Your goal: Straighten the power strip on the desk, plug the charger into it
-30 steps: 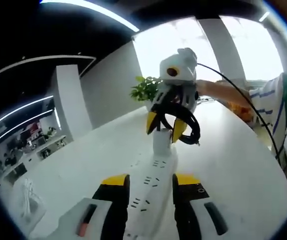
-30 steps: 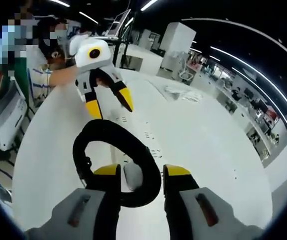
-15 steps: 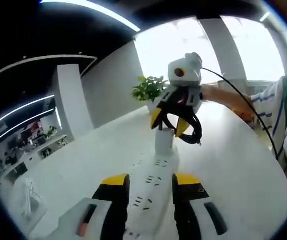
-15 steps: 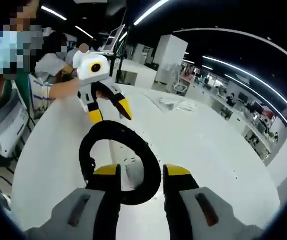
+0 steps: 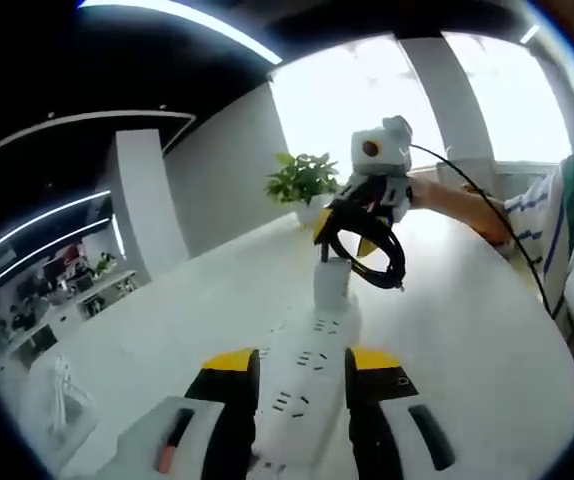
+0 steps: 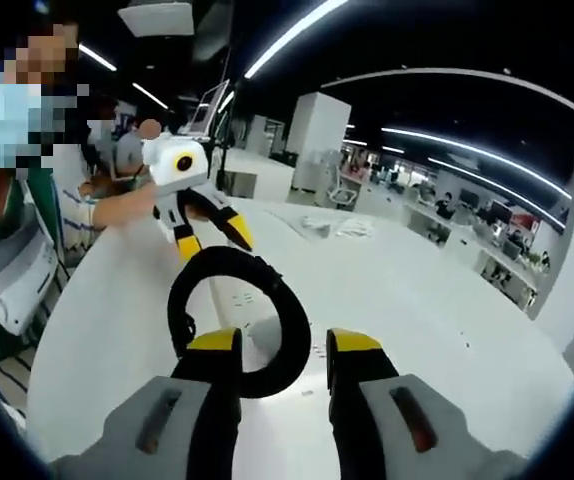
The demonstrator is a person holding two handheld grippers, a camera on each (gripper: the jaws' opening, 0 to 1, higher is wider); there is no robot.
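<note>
Two grippers are counted, one power strip, one charger with a looped black cable. In the left gripper view, the left gripper (image 5: 302, 365) is seen at the bottom centre, its yellow-tipped jaws closed onto the sides of the white power strip (image 5: 302, 375), which runs between them and away up the frame along the white desk (image 5: 467, 330). At the strip's far end the white charger (image 5: 332, 282) stands upright, seemingly touching the strip; whether it is fully seated cannot be told. Just above it, the right gripper (image 5: 352, 232) is held over the charger, with the black cable (image 5: 372, 258) coiled at its jaws.

In the right gripper view, the right gripper (image 6: 282, 345) rises from the bottom centre, jaws set around the charger (image 6: 265, 340), the cable loop (image 6: 237, 320) arching above them; a firm grip cannot be confirmed. Beyond, in the upper left, the left gripper (image 6: 207, 238) is seen on the strip (image 6: 242, 300).

Farther off, a potted plant (image 5: 302, 180) stands before bright windows, and an open office with ceiling light strips lies beyond the desk.
</note>
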